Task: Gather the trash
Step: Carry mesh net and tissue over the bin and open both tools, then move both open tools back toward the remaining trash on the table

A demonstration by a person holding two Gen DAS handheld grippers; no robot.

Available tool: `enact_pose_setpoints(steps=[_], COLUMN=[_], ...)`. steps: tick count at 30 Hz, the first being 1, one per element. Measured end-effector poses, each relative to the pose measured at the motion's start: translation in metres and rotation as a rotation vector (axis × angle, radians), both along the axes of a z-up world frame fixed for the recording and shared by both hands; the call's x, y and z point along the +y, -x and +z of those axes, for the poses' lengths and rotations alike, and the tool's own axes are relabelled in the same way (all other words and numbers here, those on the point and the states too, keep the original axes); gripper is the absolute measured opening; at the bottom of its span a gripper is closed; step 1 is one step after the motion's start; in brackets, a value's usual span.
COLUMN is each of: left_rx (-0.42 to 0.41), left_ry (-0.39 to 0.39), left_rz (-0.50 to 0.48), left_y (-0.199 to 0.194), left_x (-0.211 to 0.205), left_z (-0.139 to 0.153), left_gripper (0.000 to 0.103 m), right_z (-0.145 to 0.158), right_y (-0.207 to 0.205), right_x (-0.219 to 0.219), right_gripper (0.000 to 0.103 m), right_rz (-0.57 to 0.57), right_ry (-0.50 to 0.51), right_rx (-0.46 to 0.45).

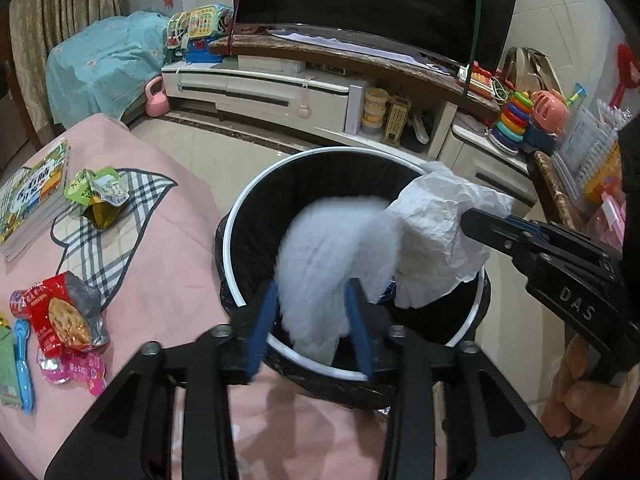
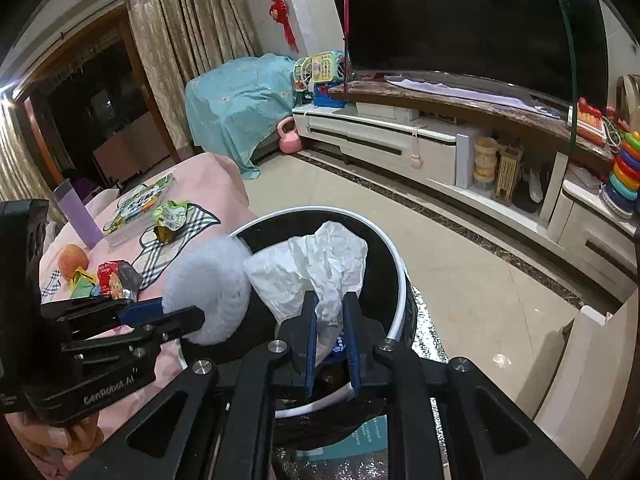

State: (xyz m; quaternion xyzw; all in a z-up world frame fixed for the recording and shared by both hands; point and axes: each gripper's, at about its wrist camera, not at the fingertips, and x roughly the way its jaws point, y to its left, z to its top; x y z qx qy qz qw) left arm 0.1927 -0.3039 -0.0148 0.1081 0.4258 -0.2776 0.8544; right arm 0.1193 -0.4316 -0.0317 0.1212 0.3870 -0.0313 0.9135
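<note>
My left tool (image 1: 312, 322) is parted around a blurred white tissue wad (image 1: 332, 256), its grip unclear; my right tool (image 2: 330, 330) pinches crumpled white paper (image 2: 316, 268); both hang over the black bin (image 1: 236, 276) just ahead; wrappers (image 1: 66, 312) lie on the bench (image 1: 160, 264) leftward.

Left claw (image 1: 312, 320) at lower centre of its view, tilted downward, blue pads parted. Right claw (image 2: 331, 334), also tilted downward, pads narrowly spaced; bare hand (image 1: 580, 396) grips its handle.

Home living room: large television (image 2: 460, 20) on low white media cabinet (image 2: 384, 140), curtains (image 2: 192, 32), stacking-ring toy (image 1: 510, 120), pink kettlebell (image 2: 289, 140).
</note>
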Motion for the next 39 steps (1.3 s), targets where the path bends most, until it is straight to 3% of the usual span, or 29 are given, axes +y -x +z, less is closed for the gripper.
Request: enact_pose_setpoints(steps=[4, 5, 6, 11, 13, 15, 18, 27, 39], left_rx=[-0.014, -0.013, -0.014, -0.034, -0.041, -0.051, -0.06, -0.062, -0.008], left_ry=[0.001, 0.006, 0.017, 0.049, 0.063, 0.069, 0.083, 0.111, 0.171], left_rz=[0.008, 0.014, 0.021, 0.07, 0.092, 0.123, 0.167, 0.314, 0.494], left_y=[0.002, 0.003, 0.005, 0.018, 0.025, 0.032, 0.044, 0.069, 0.085], left_x=[0.005, 0.007, 0.012, 0.038, 0.051, 0.064, 0.088, 0.163, 0.258], left_z=[0.002, 0.002, 0.004, 0.006, 0.006, 0.006, 0.004, -0.005, -0.023], left_gripper=[0.058, 0.061, 0.061, 0.066, 0.068, 0.07, 0.072, 0.074, 0.074], right_z=[0.0, 0.001, 0.002, 0.007, 0.009, 0.011, 0.015, 0.017, -0.011], right_y=[0.0, 0.001, 0.003, 0.01, 0.015, 0.021, 0.031, 0.051, 0.046], right_x=[-0.004, -0.005, -0.005, -0.002, 0.002, 0.006, 0.014, 0.076, 0.148], right_gripper=[0.022, 0.034, 0.047, 0.055, 0.062, 0.078, 0.087, 0.094, 0.095], right_rz=[-0.007, -0.006, -0.006, -0.006, -0.007, -0.011, -0.011, 0.074, 0.182], right_ry=[-0.024, -0.033, -0.044, -0.064, -0.078, -0.103, -0.139, -0.172, -0.209], right_rx=[-0.003, -0.009, -0.018, -0.042, -0.059, -0.082, -0.118, -0.154, -0.078])
